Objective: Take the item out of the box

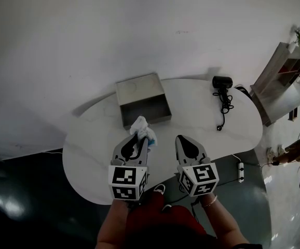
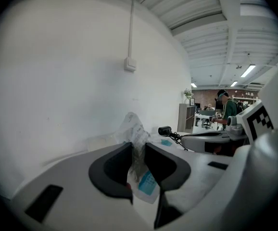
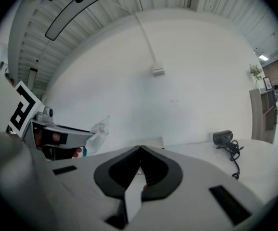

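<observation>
Head view showed the packet (image 1: 142,126) out of the box (image 1: 146,113) – above the white table (image 1: 95,154), just in front of the box's near wall and apart from it. The left gripper (image 1: 139,137) was pinching it. In the left gripper view the dark pads (image 2: 112,165) pressed on bunched clear film, a blue-printed label hung below them, and crumpled film stood up above. The right gripper (image 3: 139,151) had its jaws pressed together with nothing between them.

Handling assessment: the packet appeared light, soft and crinkly – thin film that folds under pressure and offers no stiff edge. Such film is probably slippery, so a grip on a single loose layer could slide. The gathered film near the middle, where the pads sat, looked like the soundest place to hold. The contents could not be made out, so moderate pressure would be prudent.
</observation>
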The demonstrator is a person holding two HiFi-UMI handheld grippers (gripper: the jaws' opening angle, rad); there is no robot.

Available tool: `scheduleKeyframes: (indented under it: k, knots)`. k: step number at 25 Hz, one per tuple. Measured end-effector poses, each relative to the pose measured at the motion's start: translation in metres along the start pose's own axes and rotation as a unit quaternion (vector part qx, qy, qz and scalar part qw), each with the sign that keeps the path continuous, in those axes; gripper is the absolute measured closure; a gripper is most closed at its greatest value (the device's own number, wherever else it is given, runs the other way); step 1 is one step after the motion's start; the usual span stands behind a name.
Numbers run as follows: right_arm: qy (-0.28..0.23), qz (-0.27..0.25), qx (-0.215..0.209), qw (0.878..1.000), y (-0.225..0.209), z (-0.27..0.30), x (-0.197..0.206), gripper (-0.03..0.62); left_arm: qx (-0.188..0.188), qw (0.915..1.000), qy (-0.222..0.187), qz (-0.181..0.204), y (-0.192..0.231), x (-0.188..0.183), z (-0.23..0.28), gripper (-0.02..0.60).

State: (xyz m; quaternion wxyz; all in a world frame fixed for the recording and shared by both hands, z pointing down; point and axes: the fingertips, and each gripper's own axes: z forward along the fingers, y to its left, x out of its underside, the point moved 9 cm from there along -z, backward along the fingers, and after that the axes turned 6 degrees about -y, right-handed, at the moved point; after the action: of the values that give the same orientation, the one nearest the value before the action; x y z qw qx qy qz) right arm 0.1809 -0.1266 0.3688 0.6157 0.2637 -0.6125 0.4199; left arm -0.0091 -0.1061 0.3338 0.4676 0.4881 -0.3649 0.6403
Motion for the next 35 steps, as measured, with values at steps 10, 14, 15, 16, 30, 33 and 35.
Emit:
scheduleKeyframes:
  k: [10,14,15,16,30,33,35]
  knots:
    - [-0.016,-0.007,-0.011,1.000,0.018,-0.031,-0.001,0.579,-0.008,0.9996,-0.025,-0.006,-0.008,0.008,-0.042,0.476]
    - [-0.022,-0.013,-0.018,0.999,0.026,-0.044,-0.003,0.579,-0.012,0.9995,-0.030,-0.005,-0.012,0.013,-0.059,0.476]
    - [-0.024,-0.014,-0.018,0.999,0.028,-0.048,-0.003,0.579,-0.013,0.9994,-0.030,-0.004,-0.014,0.015,-0.064,0.476]
    - [-0.024,-0.015,-0.018,0.999,0.030,-0.051,-0.003,0.579,-0.015,0.9994,-0.030,-0.005,-0.016,0.016,-0.068,0.476]
    - [-0.036,-0.017,-0.026,0.999,0.046,-0.087,0.001,0.579,-0.030,0.9985,-0.042,-0.016,-0.035,0.029,-0.109,0.476]
    - [-0.038,-0.020,-0.027,0.999,0.047,-0.093,0.002,0.579,-0.032,0.9983,-0.045,-0.016,-0.040,0.032,-0.114,0.475]
    - [-0.039,-0.021,-0.028,0.999,0.048,-0.097,0.002,0.579,-0.033,0.9983,-0.046,-0.016,-0.043,0.034,-0.118,0.475]
